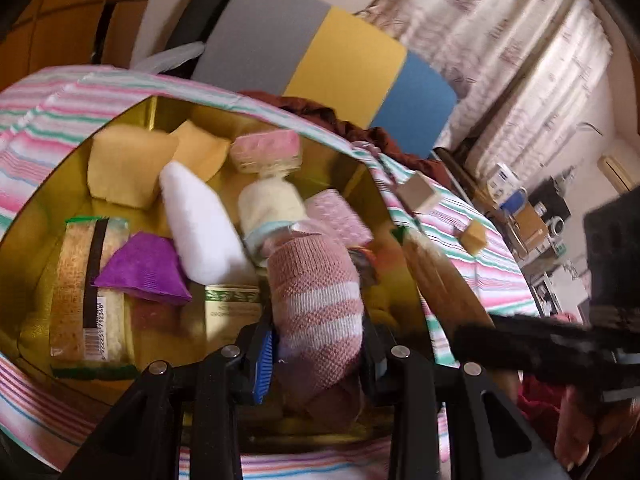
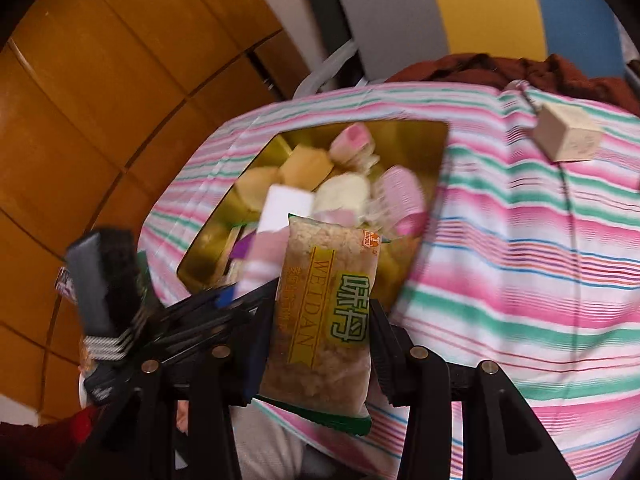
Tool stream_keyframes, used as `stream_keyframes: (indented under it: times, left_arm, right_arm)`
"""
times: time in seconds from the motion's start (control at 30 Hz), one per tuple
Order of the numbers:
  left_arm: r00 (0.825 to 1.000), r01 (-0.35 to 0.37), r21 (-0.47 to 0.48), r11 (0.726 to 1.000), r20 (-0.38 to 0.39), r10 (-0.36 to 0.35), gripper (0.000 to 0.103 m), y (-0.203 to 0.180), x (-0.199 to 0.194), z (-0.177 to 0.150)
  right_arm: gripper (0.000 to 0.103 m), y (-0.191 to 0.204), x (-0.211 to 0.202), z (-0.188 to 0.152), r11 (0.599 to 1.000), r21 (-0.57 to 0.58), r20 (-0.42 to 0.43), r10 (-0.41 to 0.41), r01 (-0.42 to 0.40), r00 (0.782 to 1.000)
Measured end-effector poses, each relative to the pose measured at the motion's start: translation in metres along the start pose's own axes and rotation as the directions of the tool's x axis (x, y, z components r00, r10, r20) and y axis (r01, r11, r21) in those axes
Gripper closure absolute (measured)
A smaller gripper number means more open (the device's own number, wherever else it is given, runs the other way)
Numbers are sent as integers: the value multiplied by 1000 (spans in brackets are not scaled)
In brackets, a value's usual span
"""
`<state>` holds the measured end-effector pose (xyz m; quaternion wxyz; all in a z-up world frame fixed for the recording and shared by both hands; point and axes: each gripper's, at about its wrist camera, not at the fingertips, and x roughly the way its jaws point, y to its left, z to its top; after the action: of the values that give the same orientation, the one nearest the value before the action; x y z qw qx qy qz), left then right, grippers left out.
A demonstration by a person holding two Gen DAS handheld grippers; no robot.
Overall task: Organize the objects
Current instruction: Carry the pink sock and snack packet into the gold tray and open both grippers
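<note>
A: Nearest first — what is each claw carrying?

B: The left claw (image 1: 316, 344) is clamped on a pink-and-white striped sock (image 1: 316, 296), over the gold tin (image 1: 152, 110). The right claw (image 2: 320, 320) is closed on a Weidan snack packet (image 2: 326, 308), at the tin's near edge.

A: And the tin itself?

B: Well filled already — yellow sponges (image 1: 124, 168), a white pad (image 1: 200, 224), a purple cloth (image 1: 144, 270).

A: What's left?

B: Beyond it, two wooden blocks (image 1: 418, 196) lie loose on the striped cloth (image 2: 520, 260). I'd judge it over halfway — two drops, then those.
</note>
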<state>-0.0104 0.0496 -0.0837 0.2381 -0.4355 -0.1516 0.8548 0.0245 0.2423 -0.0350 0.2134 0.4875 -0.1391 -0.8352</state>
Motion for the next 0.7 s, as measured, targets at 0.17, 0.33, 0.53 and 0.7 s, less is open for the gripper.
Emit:
stream_keyframes:
  times: [0.17, 0.33, 0.53, 0.7]
  left_arm:
    - [997, -76, 4, 997, 9, 76, 69, 11, 2, 12]
    - [999, -47, -72, 996, 10, 48, 58, 29, -3, 16]
    - [995, -58, -103, 993, 74, 66, 38, 30, -28, 15]
    - [983, -64, -128, 990, 160, 85, 38, 32, -52, 13]
  right_arm:
    - [57, 1, 24, 3, 999, 42, -68, 36, -34, 997]
    - [57, 7, 44, 11, 1000, 23, -87, 21, -19, 996]
    - [55, 0, 56, 28, 997, 70, -31, -37, 39, 999]
    - [53, 6, 41, 23, 997, 72, 3, 18, -18, 1000]
